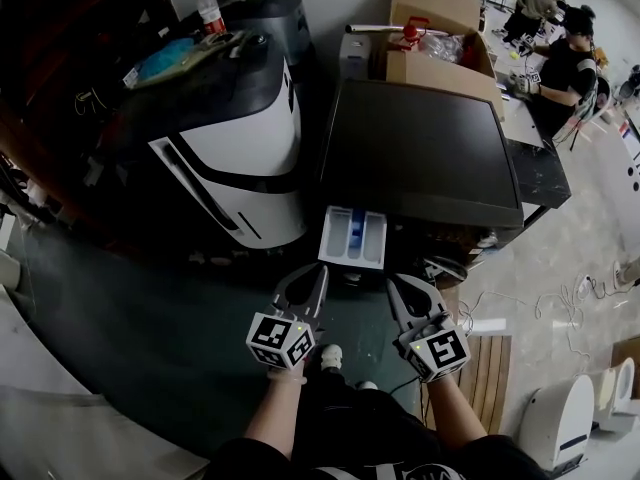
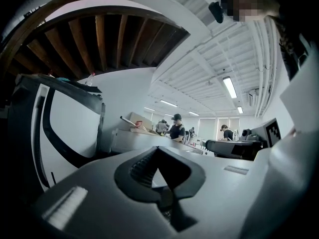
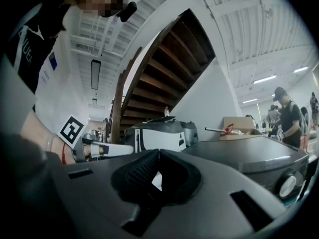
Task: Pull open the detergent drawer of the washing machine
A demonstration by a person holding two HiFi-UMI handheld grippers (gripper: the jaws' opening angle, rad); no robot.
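The washing machine [image 1: 420, 148] has a dark top, and its white and blue detergent drawer [image 1: 352, 236] stands pulled out at the front left. My left gripper [image 1: 320, 272] is shut and empty, its tips just below the drawer's front edge and apart from it. My right gripper [image 1: 392, 281] is also shut and empty, just right of the drawer's front. In the left gripper view the jaws [image 2: 158, 148] meet with nothing between them. The right gripper view shows the closed jaws [image 3: 158, 152] level with the machine's top [image 3: 249, 156]; the drawer is hidden there.
A big white and black appliance [image 1: 230, 148] stands left of the washer, with a water bottle [image 1: 208, 8] behind it. A cardboard box [image 1: 440, 63] sits behind the washer. People [image 1: 560, 58] work at the back right. A wooden slatted board [image 1: 490, 368] lies on the floor at the right.
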